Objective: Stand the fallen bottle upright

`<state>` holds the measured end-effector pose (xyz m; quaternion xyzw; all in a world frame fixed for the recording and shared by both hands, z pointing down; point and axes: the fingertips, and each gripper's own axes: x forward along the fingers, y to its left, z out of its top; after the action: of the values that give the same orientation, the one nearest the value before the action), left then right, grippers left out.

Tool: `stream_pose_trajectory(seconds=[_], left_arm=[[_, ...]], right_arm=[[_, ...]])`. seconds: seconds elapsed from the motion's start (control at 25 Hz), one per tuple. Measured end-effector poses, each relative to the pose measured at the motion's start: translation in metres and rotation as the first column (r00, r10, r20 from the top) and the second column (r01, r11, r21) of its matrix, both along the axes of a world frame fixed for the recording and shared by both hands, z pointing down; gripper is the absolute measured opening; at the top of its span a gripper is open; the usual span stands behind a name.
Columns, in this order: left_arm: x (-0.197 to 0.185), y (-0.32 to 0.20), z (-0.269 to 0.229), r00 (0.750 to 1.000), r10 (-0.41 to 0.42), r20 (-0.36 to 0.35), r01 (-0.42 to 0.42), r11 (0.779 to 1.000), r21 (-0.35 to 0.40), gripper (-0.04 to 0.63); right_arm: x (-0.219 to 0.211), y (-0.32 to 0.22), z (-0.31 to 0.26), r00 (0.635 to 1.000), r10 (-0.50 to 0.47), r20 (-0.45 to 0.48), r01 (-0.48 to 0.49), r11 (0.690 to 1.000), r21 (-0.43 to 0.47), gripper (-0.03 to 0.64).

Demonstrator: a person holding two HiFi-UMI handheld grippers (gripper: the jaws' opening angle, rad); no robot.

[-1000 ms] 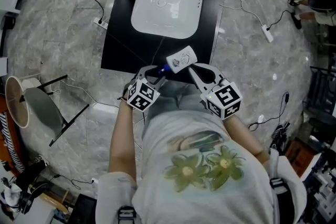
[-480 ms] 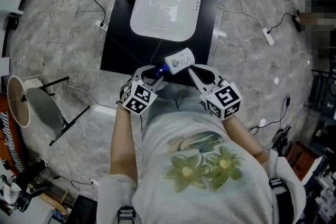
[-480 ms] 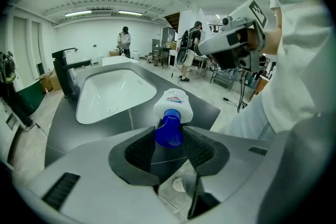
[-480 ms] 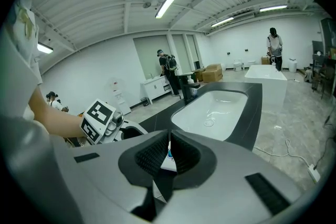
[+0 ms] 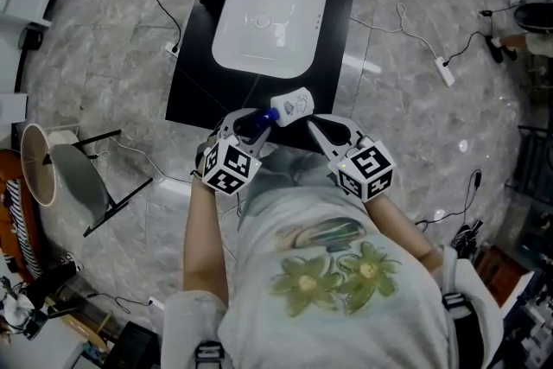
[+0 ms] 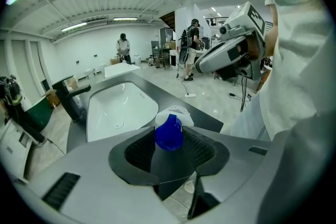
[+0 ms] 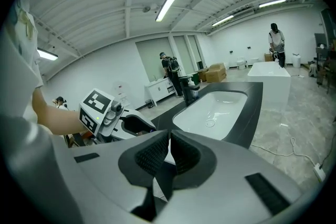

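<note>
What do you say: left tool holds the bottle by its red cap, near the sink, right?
No: the cap is blue, not red, as the left gripper view shows. The left tool does hold the bottle by it, near the sink.

Your bottle point(image 5: 294, 105) is white plastic with a printed label on its side and a blue cap point(image 6: 169, 131). It isn't upright: it lies tilted over, cap end towards your left claw point(image 6: 170, 141) and base pointing away from it. The cap sits right between that claw's two ribbed pads, which press on it from both sides, and the white body sticks out beyond the fingertips. The base end lies just ahead of your right claw point(image 7: 169, 148); you can't tell whether they touch.
</note>
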<state>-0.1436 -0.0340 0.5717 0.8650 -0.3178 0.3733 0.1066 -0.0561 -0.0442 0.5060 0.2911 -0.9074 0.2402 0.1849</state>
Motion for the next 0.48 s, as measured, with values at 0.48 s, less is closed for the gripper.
stream_pose_trajectory(seconds=[0.48], left_arm=[[0.054,-0.016,-0.045,0.999,-0.04,-0.029,0.041,0.998,0.042,0.178]], right_arm=[[0.05,-0.012,-0.023,1.0,-0.023,0.01,0.022,0.999,0.026,0.044]])
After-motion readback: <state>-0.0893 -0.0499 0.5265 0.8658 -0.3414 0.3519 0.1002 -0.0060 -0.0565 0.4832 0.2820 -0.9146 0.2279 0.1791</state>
